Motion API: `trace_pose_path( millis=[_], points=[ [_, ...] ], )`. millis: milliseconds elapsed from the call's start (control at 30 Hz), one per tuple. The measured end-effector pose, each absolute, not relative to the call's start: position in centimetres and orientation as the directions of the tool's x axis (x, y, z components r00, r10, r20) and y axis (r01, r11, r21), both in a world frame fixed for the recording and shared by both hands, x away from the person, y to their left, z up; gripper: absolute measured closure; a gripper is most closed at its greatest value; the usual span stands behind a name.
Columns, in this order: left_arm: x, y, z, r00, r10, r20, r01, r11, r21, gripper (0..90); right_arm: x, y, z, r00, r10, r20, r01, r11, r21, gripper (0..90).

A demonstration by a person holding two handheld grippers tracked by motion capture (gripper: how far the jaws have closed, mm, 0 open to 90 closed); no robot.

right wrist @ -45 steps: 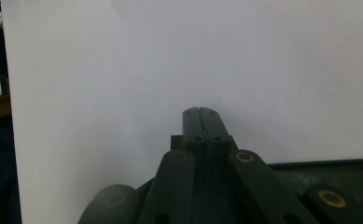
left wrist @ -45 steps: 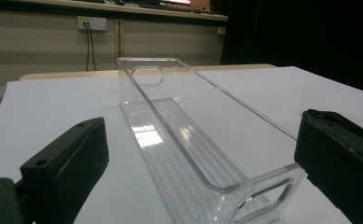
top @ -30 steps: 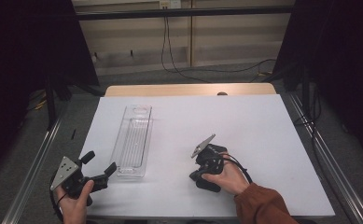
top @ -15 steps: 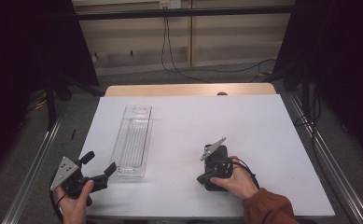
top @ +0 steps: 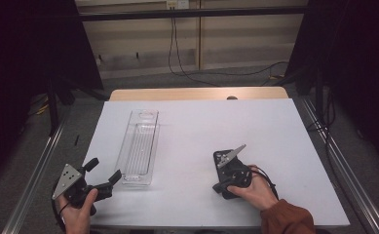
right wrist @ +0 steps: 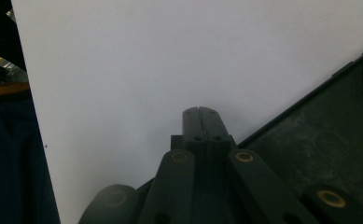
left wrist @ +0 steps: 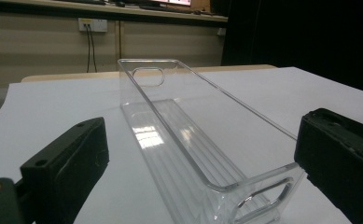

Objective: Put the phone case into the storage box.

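Two risks are looming. The clear tray [top: 139,148], lying lengthwise on the left half of the white table [top: 274,126], is light and slick, so one jaw bumping its near end could skid it. The left gripper [top: 103,175] is hovering just short of that end, jaws spread wide. The right gripper [right wrist: 201,115] is lying low at the near right, jaws pressed together, empty.

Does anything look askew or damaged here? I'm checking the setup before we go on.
Nothing stands out. The clear tray sits upright, empty and unbroken on the white table. The left gripper is open near its near end; the right gripper is shut, holding nothing.
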State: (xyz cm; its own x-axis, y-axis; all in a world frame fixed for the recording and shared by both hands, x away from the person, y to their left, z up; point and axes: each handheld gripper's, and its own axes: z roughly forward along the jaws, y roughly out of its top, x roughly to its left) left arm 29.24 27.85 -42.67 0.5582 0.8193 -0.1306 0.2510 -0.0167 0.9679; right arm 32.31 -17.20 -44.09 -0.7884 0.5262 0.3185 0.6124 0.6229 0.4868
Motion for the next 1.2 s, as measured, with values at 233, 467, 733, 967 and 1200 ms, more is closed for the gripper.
trace_pose_path(
  millis=[233, 467, 733, 967, 1200],
  points=[
    [29.2, 27.9, -42.7, 0.555, 0.821, -0.13, 0.253, -0.018, 0.967, 3.0, 32.0, -18.0, -44.1, -0.775, 0.548, 0.316, 0.628, 0.61, 0.483, 90.0],
    [29.2, 27.9, -42.7, 0.555, 0.821, -0.129, 0.252, -0.018, 0.967, 3.0, 31.7, -18.8, -44.0, -0.763, 0.566, 0.311, 0.64, 0.597, 0.483, 90.0],
    [29.2, 27.9, -42.7, 0.555, 0.822, -0.127, 0.253, -0.021, 0.967, 3.0, 31.2, -20.4, -44.1, -0.737, 0.597, 0.317, 0.666, 0.558, 0.495, 90.0],
    [29.2, 28.0, -42.7, 0.557, 0.821, -0.126, 0.252, -0.023, 0.967, 3.0, 30.9, -21.1, -44.1, -0.727, 0.616, 0.303, 0.671, 0.545, 0.502, 90.0],
    [29.2, 27.9, -42.7, 0.557, 0.82, -0.13, 0.255, -0.02, 0.967, 3.0, 30.7, -21.9, -44.1, -0.719, 0.636, 0.282, 0.674, 0.536, 0.509, 90.0]
  ],
)
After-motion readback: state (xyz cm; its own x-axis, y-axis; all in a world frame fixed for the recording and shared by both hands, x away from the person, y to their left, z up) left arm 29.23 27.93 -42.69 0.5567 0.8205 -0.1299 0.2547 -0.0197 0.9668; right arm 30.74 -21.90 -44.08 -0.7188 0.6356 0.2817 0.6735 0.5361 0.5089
